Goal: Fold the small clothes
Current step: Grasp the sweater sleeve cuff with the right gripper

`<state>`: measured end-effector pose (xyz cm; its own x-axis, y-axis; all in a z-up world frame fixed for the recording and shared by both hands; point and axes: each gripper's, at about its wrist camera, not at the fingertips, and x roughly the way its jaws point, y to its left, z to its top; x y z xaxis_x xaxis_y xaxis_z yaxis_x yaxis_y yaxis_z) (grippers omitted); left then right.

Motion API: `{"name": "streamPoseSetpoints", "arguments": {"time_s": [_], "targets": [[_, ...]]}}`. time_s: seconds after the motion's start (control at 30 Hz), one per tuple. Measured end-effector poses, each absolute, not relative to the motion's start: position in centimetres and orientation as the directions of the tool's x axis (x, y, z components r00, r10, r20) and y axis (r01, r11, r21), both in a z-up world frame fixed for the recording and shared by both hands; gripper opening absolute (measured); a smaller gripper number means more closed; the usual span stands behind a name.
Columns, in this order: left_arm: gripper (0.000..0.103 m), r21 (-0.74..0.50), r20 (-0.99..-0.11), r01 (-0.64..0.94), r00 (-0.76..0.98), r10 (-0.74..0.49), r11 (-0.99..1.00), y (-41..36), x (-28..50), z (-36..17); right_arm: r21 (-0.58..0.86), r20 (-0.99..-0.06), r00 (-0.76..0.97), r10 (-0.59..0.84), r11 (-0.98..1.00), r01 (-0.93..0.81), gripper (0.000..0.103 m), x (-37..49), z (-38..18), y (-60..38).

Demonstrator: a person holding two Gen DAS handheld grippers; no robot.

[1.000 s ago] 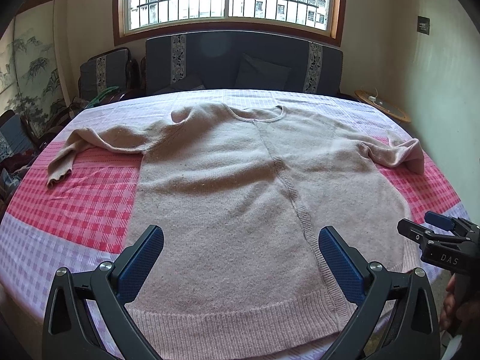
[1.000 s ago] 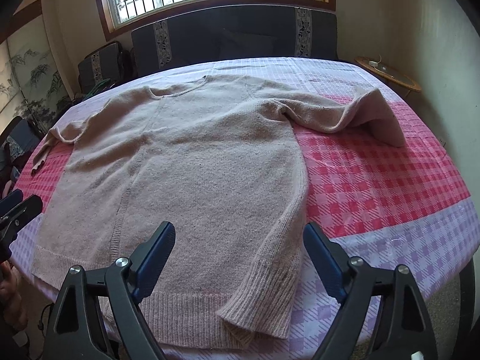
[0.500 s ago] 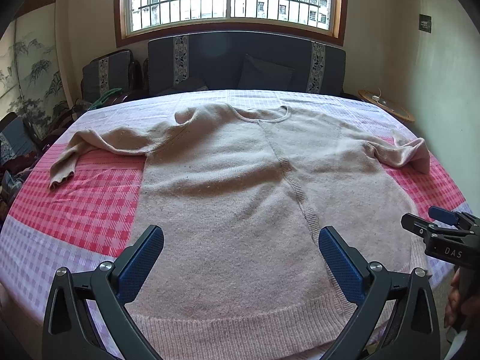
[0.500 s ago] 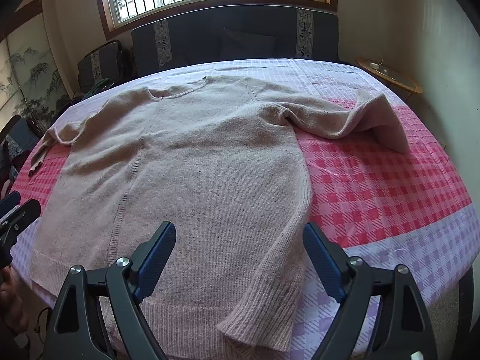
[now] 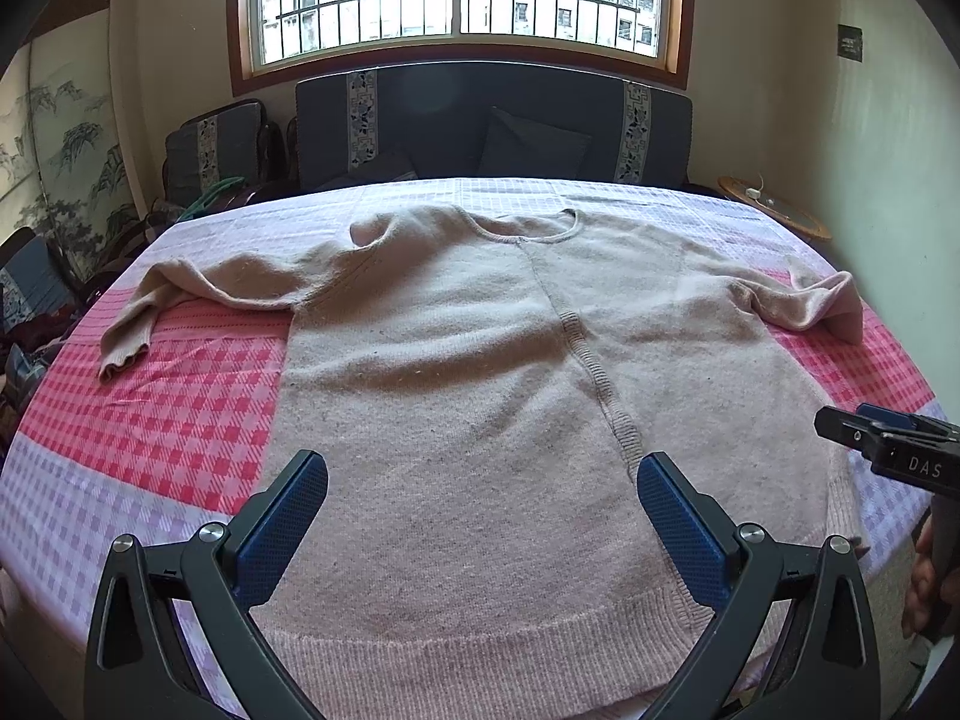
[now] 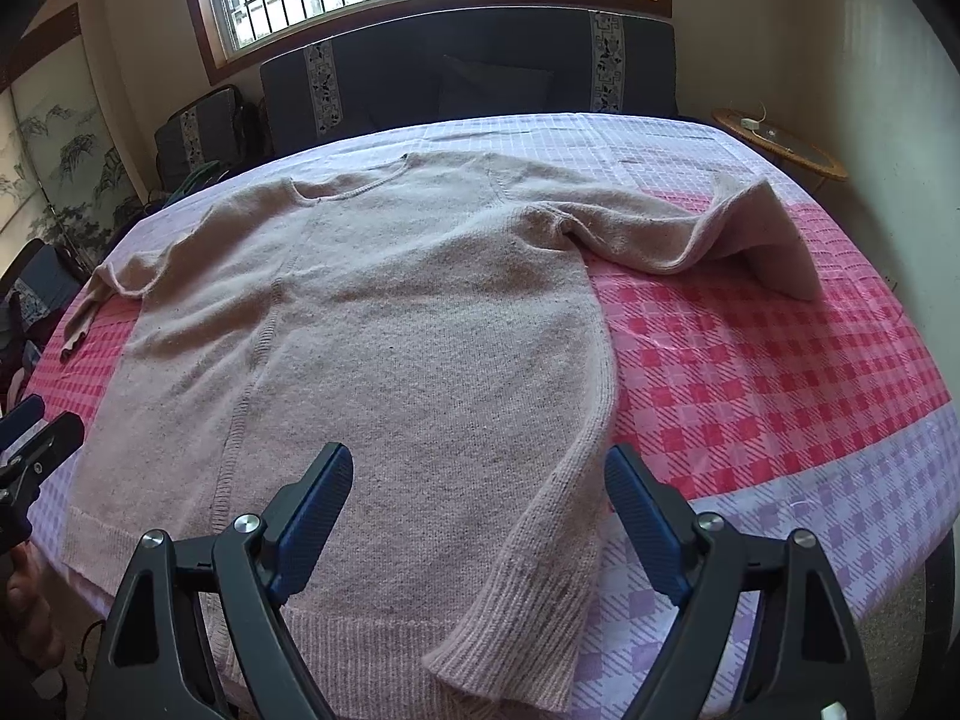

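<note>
**Knit sweater flat on the table, both grippers above its hem**

Left wrist view: pale pink knit sweater (image 5: pixel 480 372) lies spread on the checked tablecloth (image 5: pixel 150 420), neckline at 12 o'clock, ribbed hem at 6 o'clock. Left sleeve (image 5: pixel 180 294) trails toward 9 o'clock, cuff limp; the other sleeve is bunched at 2 o'clock. Our left gripper (image 5: pixel 480 510) hangs over the lower body with jaws apart, nothing between the pads. The right gripper shows at 3 o'clock, over the sweater's side edge.

Right wrist view: right gripper (image 6: pixel 477 510) sits above the hem corner, where the fabric curls into a ribbed flap (image 6: pixel 516 618) at 6 o'clock. Its jaws are closing but wide of the cloth; no fabric is pinched between them. Right sleeve (image 6: pixel 690 234) is doubled over itself at 1 o'clock.

Handling judgement: we expect soft, floppy, fairly light cloth with some drag on the tablecloth, neither slippery nor fragile, though loose knit may stretch if pulled from one point. Best holds look like the thick ribbed hem corners or sleeve cuffs, pinching both layers.
</note>
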<state>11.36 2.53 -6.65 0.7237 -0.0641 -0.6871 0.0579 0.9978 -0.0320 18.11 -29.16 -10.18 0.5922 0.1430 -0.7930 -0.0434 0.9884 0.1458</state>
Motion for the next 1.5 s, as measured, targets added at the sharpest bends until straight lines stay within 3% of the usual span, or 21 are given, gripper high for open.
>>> {"name": "streamPoseSetpoints", "arguments": {"time_s": [0.03,0.1,0.3,0.43,0.7,0.87,0.9,1.07,1.1,1.13,1.3,1.5], "targets": [[0.102,-0.031,-0.687,0.059,0.723,-0.064,0.998,2.5,11.4,-6.7,0.205,-0.793,0.58,0.186,0.978,-0.033,0.068,18.6,-10.1,-30.3],[0.102,-0.032,-0.688,0.059,0.723,-0.065,0.998,2.4,11.4,-6.7,0.341,-0.781,0.56,0.276,0.94,0.011,0.062,19.8,-9.9,-33.3],[0.102,-0.034,-0.686,0.069,0.724,-0.073,0.997,2.2,11.5,-6.6,0.604,-0.722,0.585,0.369,0.748,0.274,0.061,23.9,-9.3,-47.1],[0.102,-0.029,-0.689,0.09,0.72,-0.085,0.996,1.6,11.8,-6.7,0.47,-0.808,0.543,0.229,0.806,0.36,0.062,28.4,-7.0,-52.1],[0.102,-0.014,-0.72,0.123,0.687,-0.095,0.992,0.6,13.1,-8.1,0.063,-0.947,0.321,-0.024,0.964,0.257,0.061,40.5,-7.0,-49.8],[0.102,-0.005,-0.74,0.117,0.668,-0.083,0.993,1.1,14.7,-9.1,-0.132,-0.968,0.186,-0.168,0.973,0.191,0.055,44.1,-10.9,-48.2],[0.102,-0.007,-0.742,0.114,0.666,-0.082,0.993,1.2,15.1,-9.3,-0.132,-0.973,0.163,-0.165,0.972,0.192,0.048,44.3,-11.7,-48.4],[0.102,-0.036,-0.753,0.102,0.651,-0.094,0.994,1.8,16.7,-9.8,-0.054,-0.987,0.135,-0.088,0.971,0.233,0.026,43.7,-13.7,-50.8],[0.102,-0.04,-0.755,0.101,0.649,-0.096,0.994,1.8,16.8,-9.9,-0.024,-0.987,0.151,-0.063,0.968,0.249,0.014,43.4,-13.7,-51.5],[0.102,-0.042,-0.755,0.101,0.648,-0.098,0.994,1.8,17.0,-10.0,-0.004,-0.984,0.168,-0.05,0.964,0.265,0.011,43.1,-13.5,-52.1],[0.102,-0.036,-0.753,0.11,0.651,-0.1,0.993,1.6,16.8,-10.0,0.192,-0.946,0.312,0.083,0.922,0.336,0.007,41.1,-11.5,-55.0],[0.102,-0.045,-0.742,0.074,0.665,-0.083,0.996,2.9,16.2,-9.3,0.513,-0.779,0.543,0.314,0.817,0.264,0.008,40.4,-6.2,-52.5]]}}
